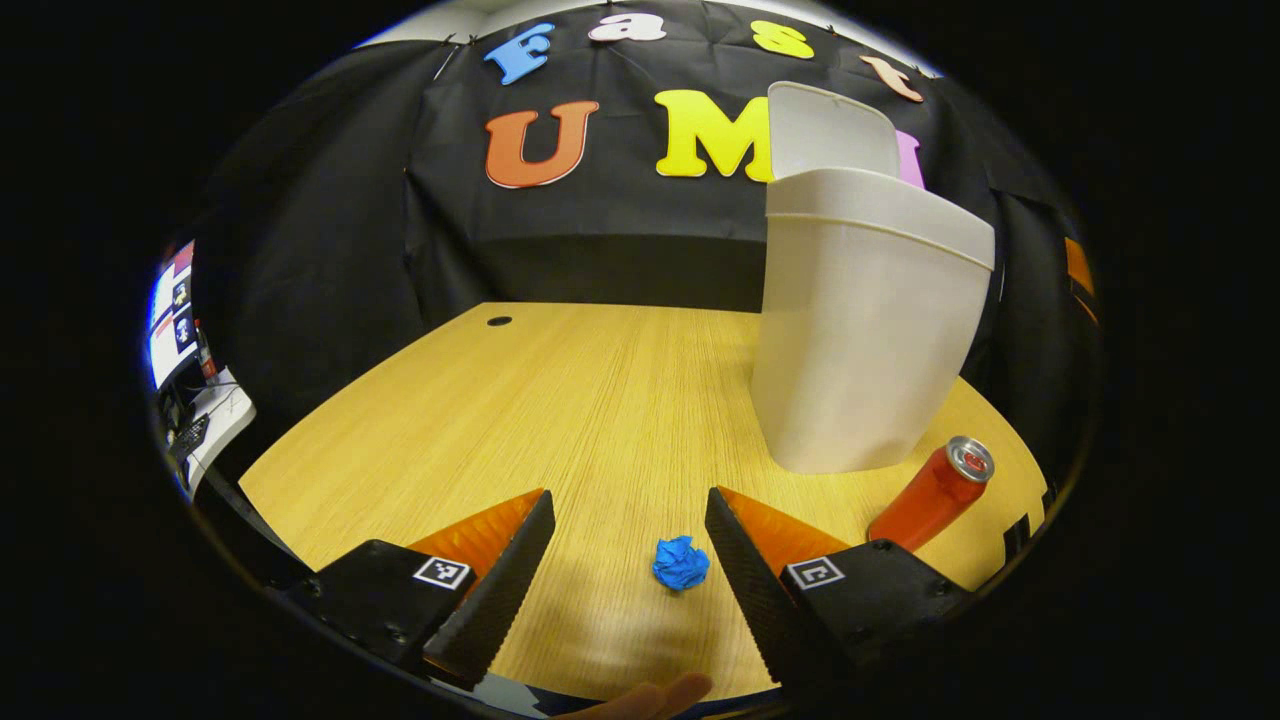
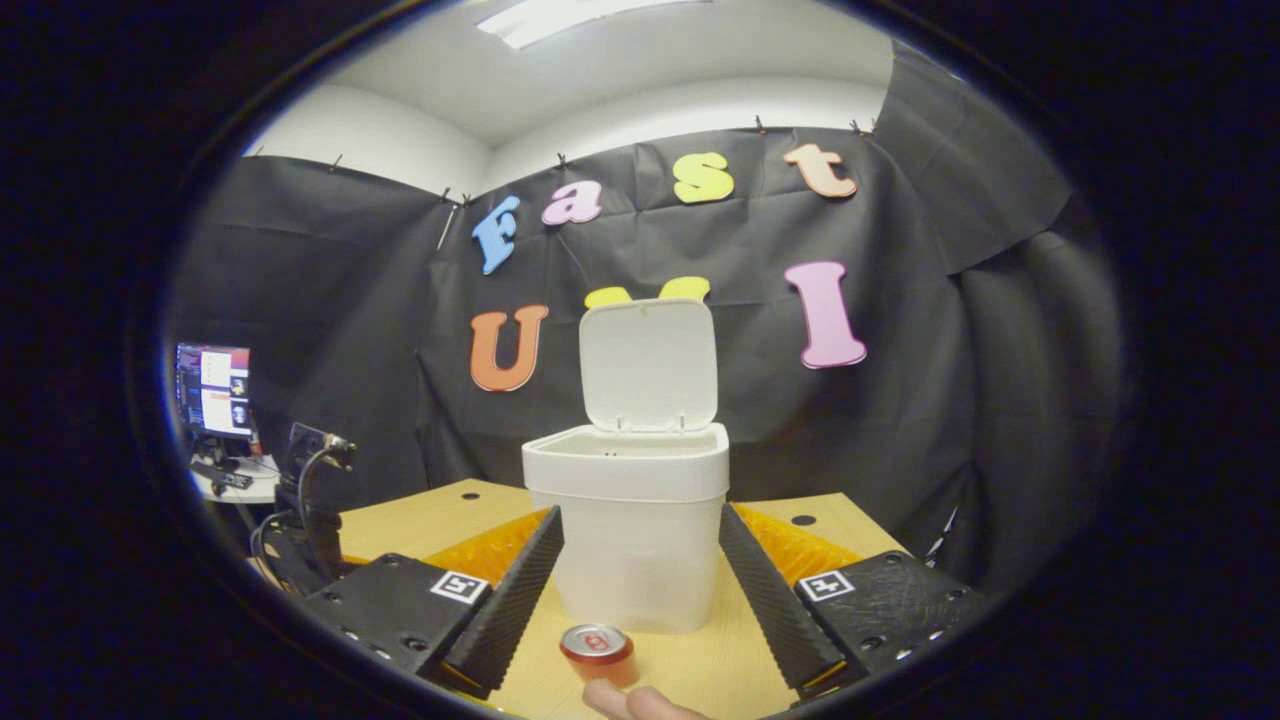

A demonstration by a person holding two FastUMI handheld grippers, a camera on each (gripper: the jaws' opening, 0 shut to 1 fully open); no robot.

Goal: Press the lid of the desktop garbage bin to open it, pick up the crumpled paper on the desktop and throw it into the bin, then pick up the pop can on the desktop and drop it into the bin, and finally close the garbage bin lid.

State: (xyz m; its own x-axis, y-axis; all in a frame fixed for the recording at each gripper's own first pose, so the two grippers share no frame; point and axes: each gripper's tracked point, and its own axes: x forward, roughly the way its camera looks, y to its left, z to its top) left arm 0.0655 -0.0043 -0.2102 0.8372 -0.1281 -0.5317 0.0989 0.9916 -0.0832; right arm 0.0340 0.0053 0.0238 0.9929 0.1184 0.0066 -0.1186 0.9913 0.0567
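Here: white plastic desktop bin [image 2: 640,520] upright mid-table on the pale wooden table [image 1: 560,400], hinged lid [image 2: 648,365] raised. Left gripper [image 1: 628,540] spread wide, empty, flanking the crumpled blue paper [image 1: 681,562] by the near edge. Right gripper [image 2: 640,575] likewise wide, empty, above the upright red pop can [image 2: 597,648].

A light wooden desktop [image 1: 560,400] with a small round cable hole [image 1: 499,321] near its far edge. At the far left, a lit computer monitor [image 2: 213,390] stands on a side table, a keyboard [image 2: 222,478] below it.
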